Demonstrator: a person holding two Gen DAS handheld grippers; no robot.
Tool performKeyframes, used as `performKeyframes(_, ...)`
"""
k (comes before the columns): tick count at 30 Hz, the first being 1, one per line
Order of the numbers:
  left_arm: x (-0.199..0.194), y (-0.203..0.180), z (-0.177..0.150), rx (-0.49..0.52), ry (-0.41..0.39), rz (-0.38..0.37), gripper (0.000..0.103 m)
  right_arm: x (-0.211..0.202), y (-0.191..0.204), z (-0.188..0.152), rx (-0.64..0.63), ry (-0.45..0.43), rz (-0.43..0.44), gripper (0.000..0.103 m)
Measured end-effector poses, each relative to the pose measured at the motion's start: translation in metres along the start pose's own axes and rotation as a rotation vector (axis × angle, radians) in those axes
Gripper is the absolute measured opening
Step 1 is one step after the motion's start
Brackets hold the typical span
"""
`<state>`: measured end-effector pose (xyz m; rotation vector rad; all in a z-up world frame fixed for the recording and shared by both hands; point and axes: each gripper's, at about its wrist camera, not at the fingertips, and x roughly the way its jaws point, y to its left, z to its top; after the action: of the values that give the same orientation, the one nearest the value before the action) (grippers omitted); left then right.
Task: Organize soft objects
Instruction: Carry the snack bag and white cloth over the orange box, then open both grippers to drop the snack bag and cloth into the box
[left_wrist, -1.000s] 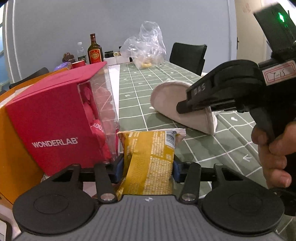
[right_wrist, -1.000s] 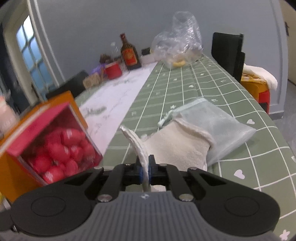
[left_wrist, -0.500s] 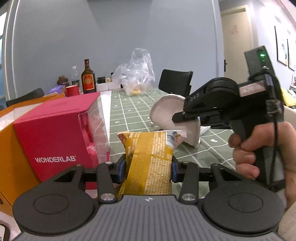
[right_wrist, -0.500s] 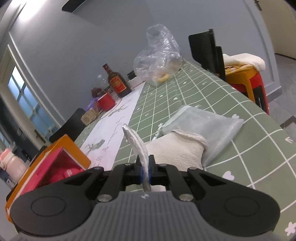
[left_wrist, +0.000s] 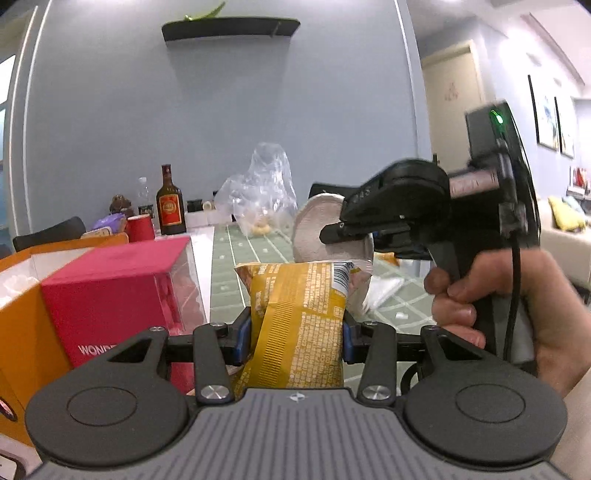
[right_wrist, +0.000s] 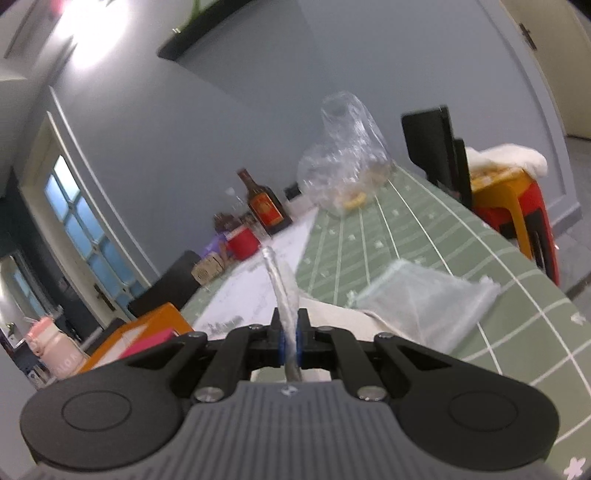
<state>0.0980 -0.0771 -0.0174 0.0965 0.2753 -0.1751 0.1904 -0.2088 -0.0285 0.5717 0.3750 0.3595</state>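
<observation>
Left gripper (left_wrist: 297, 334): clenched on the yellow snack packet (left_wrist: 301, 325), blue pads pressing both sides; packet stands upright out of the jaws, off the table
Right gripper (right_wrist: 290, 341): clamped tight on the thin edge of a round pale pad (right_wrist: 282, 291); seen from the left wrist, the same gripper (left_wrist: 332, 234) holds that pad (left_wrist: 321, 229) lifted above the table, to the right of the packet and farther off
Right hand (left_wrist: 517, 306): wrapped round the gripper's handle, near right
Red box (left_wrist: 110, 291): near left, inside an orange carton (left_wrist: 22, 332) (white lettering partly hidden)
Mesh pouch (right_wrist: 424, 302): flat on the green checked tablecloth (right_wrist: 406, 229), right of the pad, with a cream cloth (right_wrist: 332, 321) just beside it
Far end of table: clear plastic bag (right_wrist: 343, 162), brown bottle (right_wrist: 264, 206), red cup (right_wrist: 242, 240)
</observation>
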Motion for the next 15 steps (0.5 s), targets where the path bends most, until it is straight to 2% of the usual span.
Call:
performKeyframes(3,-0.008,0.0,0.006,0.027,-0.048,0.016,0.05,-0.009,0.006,0.003,-0.013,-0.047,0.04,0.003)
performKeyframes(9,-0.03,0.008,0.024,-0.004,-0.088,0.034,0.05,-0.019,0.028,0.006,-0.094,-0.1,0.061,0.003)
performKeyframes(12,-0.041,0.016,0.036,-0.011,-0.087,0.056,0.05,-0.027,0.047,0.006,-0.165,-0.141,0.059,0.003)
performKeyframes(15,-0.055,0.029,0.054,-0.034,-0.076,0.048,0.05,-0.034,0.067,0.006,-0.211,-0.185,0.081,0.003)
